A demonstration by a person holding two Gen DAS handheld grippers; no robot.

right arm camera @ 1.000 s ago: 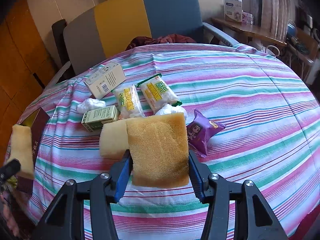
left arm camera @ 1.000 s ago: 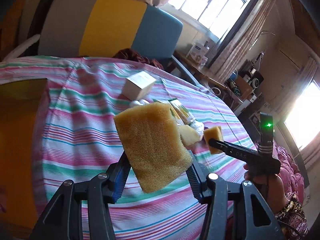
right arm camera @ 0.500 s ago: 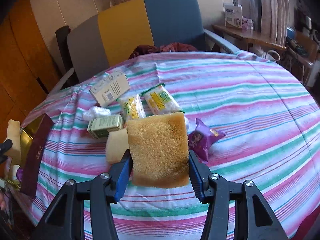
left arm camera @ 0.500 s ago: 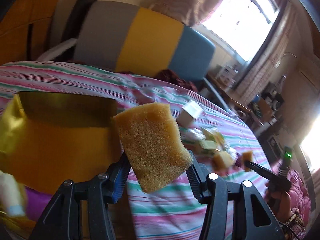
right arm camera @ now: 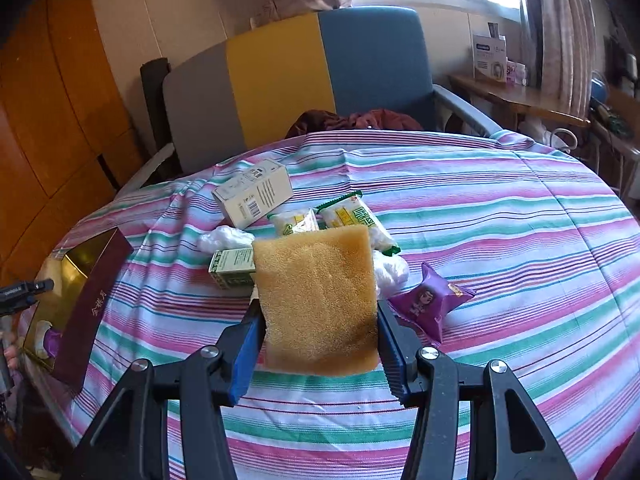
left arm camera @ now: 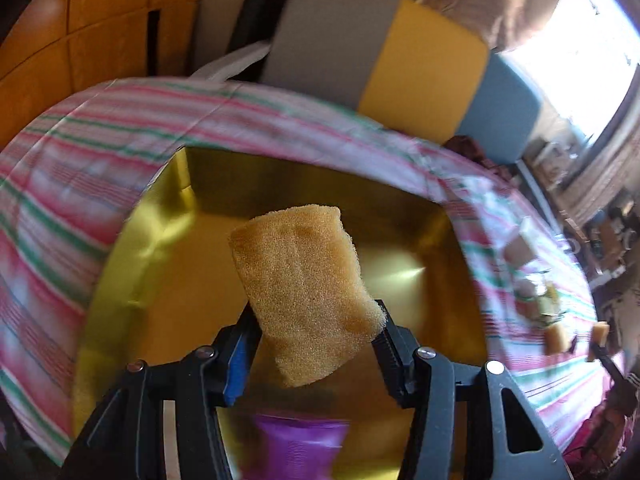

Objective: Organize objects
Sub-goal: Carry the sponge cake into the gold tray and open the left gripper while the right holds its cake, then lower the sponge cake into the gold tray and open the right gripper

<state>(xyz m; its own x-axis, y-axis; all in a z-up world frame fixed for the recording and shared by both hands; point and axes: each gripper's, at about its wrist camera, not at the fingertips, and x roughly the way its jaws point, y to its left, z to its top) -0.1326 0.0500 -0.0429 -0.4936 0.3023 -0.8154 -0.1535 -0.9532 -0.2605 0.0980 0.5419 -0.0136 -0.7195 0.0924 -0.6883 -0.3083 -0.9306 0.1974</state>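
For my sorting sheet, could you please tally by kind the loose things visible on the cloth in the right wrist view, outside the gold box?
Boxes: 2, a white box and a green box
Snack packets: 2
Purple packet: 1
White wads: 2
Total: 7
The sponge in the right gripper may hide more.

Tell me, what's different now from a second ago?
The left gripper, holding its sponge, swung away from the snacks and now hangs over the open gold box. The right gripper stayed put over the striped tablecloth, its own sponge clamped between its fingers. Nothing was released.
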